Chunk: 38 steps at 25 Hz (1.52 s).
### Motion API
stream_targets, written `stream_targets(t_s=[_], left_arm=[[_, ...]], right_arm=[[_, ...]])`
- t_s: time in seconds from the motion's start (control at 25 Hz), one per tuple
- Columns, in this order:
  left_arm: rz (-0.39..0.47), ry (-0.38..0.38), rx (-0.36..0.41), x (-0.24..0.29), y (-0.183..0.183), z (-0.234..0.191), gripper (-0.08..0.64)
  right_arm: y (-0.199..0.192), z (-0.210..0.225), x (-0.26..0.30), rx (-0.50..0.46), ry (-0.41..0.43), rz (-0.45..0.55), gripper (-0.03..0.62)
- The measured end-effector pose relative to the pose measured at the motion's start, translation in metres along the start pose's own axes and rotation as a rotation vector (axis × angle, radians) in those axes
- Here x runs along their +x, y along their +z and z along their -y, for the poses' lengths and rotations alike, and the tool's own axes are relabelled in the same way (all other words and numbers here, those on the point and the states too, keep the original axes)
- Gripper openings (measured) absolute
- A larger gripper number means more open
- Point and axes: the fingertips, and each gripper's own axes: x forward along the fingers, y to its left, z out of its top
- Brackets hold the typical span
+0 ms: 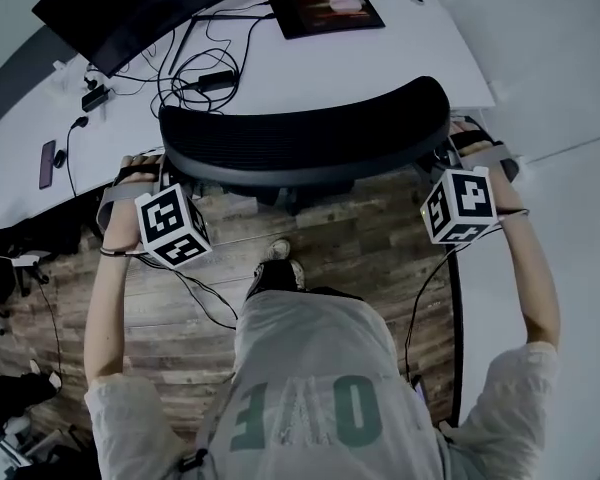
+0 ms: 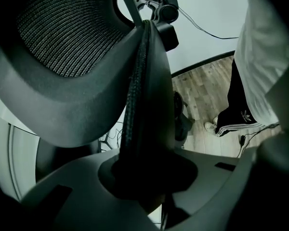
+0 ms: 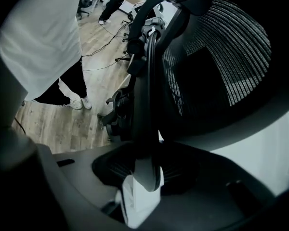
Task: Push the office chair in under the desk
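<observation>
The black mesh office chair stands with its backrest at the edge of the white desk, seen from above in the head view. My left gripper clamps the backrest's left rim, and my right gripper clamps its right rim. In the left gripper view the dark rim runs straight down into the left gripper, whose jaws are closed on it. The right gripper view shows the same on the other side: the rim sits pinched in the right gripper. The chair's seat is hidden below the backrest.
On the desk are a dark monitor, a flat screen device, tangled cables and a phone. Another dark chair stands at the left on the wooden floor. My feet are just behind the chair.
</observation>
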Motion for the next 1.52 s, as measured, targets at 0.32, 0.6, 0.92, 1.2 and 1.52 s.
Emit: stream_targets(t_s=[0.32, 0.6, 0.92, 1.2, 1.52], left_arm=[[0.009, 0.006, -0.017, 0.012, 0.005, -0.018, 0.094], [0.017, 0.021, -0.024, 0.013, 0.008, -0.022, 0.095], [0.015, 0.029, -0.029, 0.015, 0.008, -0.021, 0.097], [0.019, 0.044, -0.025, 0.016, 0.007, -0.02, 0.101], [0.035, 0.169, -0.063, 0.007, 0.005, -0.037, 0.257]], right_arm=[[-0.008, 0.021, 0.017, -0.004, -0.001, -0.019, 0.15], [-0.011, 0.026, 0.02, 0.002, -0.012, -0.01, 0.155], [-0.013, 0.024, 0.024, 0.004, 0.006, -0.025, 0.155], [-0.012, 0.022, 0.025, 0.015, -0.043, -0.024, 0.156], [-0.012, 0.021, 0.022, 0.131, -0.015, 0.005, 0.185]])
